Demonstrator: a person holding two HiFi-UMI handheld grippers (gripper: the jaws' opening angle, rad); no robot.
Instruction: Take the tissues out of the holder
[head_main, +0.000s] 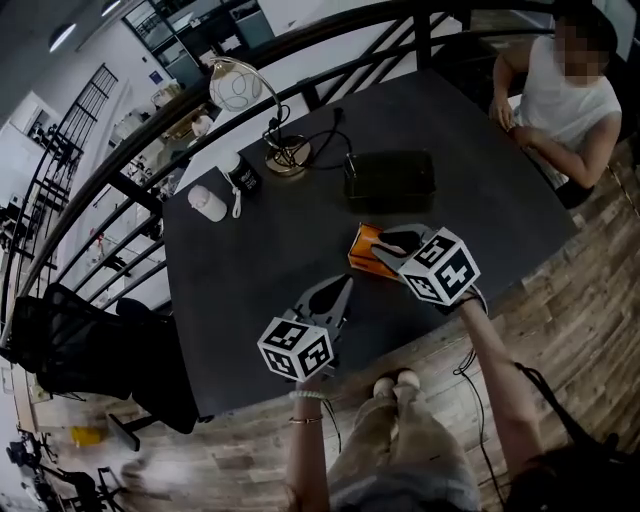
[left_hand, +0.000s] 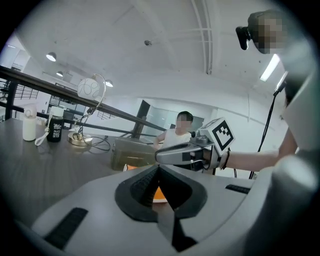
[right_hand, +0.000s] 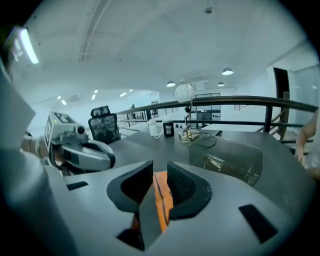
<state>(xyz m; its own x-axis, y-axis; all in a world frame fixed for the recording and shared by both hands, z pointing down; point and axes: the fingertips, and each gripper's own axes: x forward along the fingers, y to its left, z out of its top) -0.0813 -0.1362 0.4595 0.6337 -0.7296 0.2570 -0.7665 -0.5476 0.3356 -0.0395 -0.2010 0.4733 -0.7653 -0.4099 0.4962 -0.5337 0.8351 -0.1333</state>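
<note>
An orange tissue pack (head_main: 361, 249) sits low over the dark table (head_main: 260, 260), and my right gripper (head_main: 387, 246) is shut on it. In the right gripper view the pack (right_hand: 162, 196) stands edge-on between the jaws. The clear box-shaped holder (head_main: 390, 178) stands just beyond it, apart from the pack, and also shows as the holder (right_hand: 226, 157) ahead and to the right. My left gripper (head_main: 343, 287) hovers near the front of the table, left of the pack, shut with nothing in it. From the left gripper view (left_hand: 159, 168) the holder (left_hand: 131, 152) is ahead.
A desk lamp (head_main: 242, 90) with its cable, a black cup (head_main: 242, 173) and a white bottle (head_main: 208, 203) stand at the table's far left. A person (head_main: 566, 95) sits at the far right corner. A railing runs behind the table; a black chair (head_main: 70, 342) is left.
</note>
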